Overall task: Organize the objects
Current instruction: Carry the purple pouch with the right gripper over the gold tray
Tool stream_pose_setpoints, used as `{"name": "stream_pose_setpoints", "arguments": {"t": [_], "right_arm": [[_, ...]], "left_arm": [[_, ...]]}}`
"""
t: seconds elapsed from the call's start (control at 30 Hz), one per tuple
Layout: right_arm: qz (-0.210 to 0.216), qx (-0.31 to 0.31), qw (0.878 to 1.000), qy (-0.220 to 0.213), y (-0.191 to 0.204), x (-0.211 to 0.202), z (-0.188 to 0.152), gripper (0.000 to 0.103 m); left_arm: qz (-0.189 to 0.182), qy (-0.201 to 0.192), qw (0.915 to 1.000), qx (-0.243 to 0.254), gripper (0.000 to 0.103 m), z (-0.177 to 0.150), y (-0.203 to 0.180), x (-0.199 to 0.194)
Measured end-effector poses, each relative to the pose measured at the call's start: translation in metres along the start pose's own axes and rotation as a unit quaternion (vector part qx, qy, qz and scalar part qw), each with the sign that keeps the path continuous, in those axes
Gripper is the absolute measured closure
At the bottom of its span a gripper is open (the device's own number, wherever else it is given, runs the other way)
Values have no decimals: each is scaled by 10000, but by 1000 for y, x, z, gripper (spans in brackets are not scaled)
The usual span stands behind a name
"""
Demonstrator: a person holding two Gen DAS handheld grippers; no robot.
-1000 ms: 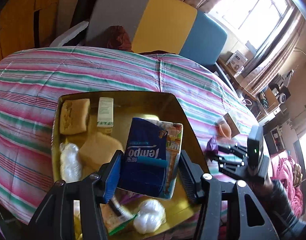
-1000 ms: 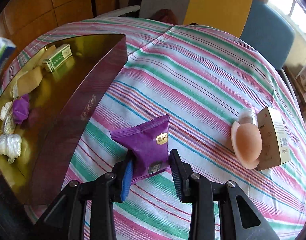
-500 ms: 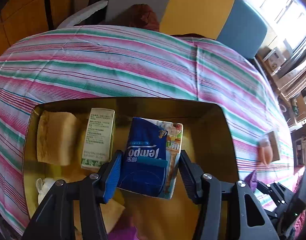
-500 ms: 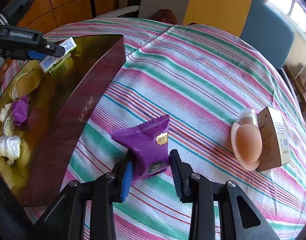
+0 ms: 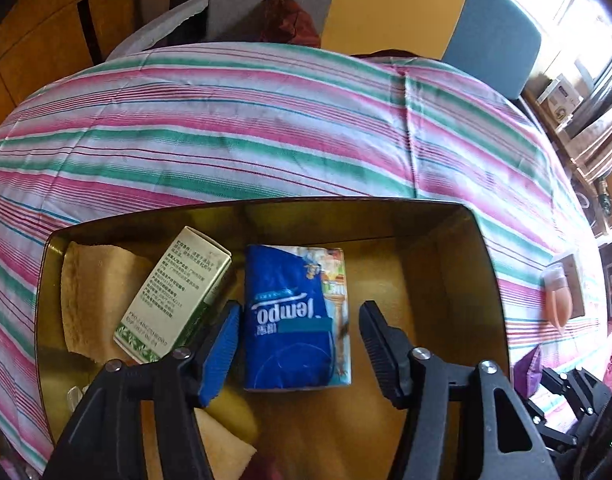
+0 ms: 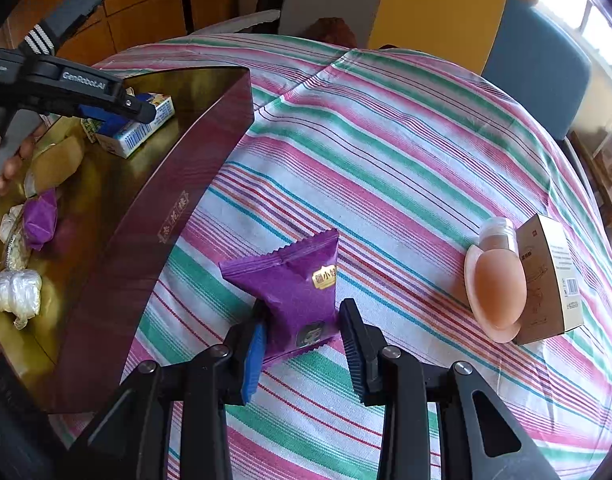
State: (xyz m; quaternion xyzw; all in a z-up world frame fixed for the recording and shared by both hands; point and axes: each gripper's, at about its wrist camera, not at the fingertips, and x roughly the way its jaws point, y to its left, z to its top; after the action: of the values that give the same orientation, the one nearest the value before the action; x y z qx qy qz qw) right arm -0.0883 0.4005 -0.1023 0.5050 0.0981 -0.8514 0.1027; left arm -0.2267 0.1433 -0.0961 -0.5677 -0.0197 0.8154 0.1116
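the tissue pack (image 5: 296,316) is lying flat on the gold floor of the box (image 5: 449,272), roughly mid-box, with its blue printed face up. the left gripper (image 5: 300,344) is hanging over it with its jaws spread wide; there is a clear gap on the right side and the blue pad on the left is sitting just beside the pack's edge, so it is not gripping anything. a green-and-white carton (image 5: 174,296) is leaning tilted just left of the pack, partly over a tan sponge (image 5: 94,296) that is lying against the box's left wall.

out on the striped tabletop (image 6: 385,152), the right gripper (image 6: 302,340) is straddling the near end of a purple sachet (image 6: 294,284). its fingers are standing narrowly apart on either side of the wrapper; whether they are actually pressing it, i cannot tell. the sachet is lying just beside the box's maroon outer wall (image 6: 162,216).

further right on the cloth, a peach silicone bottle (image 6: 495,280) is lying touching a small cardboard box (image 6: 549,276).

from the right wrist view, a second purple sachet (image 6: 40,218) and a white wrapped bundle (image 6: 16,292) are sitting in the near part of the box.
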Motion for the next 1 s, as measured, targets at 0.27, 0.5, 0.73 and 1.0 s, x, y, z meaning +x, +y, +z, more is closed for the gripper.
{"name": "stream_pose_setpoints", "arguments": {"t": [0.27,0.5,0.73,1.0], "right_arm": [[-19,2,10000,-38,1,1,0,67],[-45,46,10000,-75,2,2,-1,67],[22,349,9993,-93,-1,1,1,67],[63,653,9968,-447,3,-37,8,68]], "left_arm": [[294,-855,9917,910,40,-40,-14,-73],[408,-1420,9803,1312,40,-91,-11,-123],[387,-1518,9793,1282,40,-122,2,-137],[367,-1680,9771,1252,40,-136,13,-145]]}}
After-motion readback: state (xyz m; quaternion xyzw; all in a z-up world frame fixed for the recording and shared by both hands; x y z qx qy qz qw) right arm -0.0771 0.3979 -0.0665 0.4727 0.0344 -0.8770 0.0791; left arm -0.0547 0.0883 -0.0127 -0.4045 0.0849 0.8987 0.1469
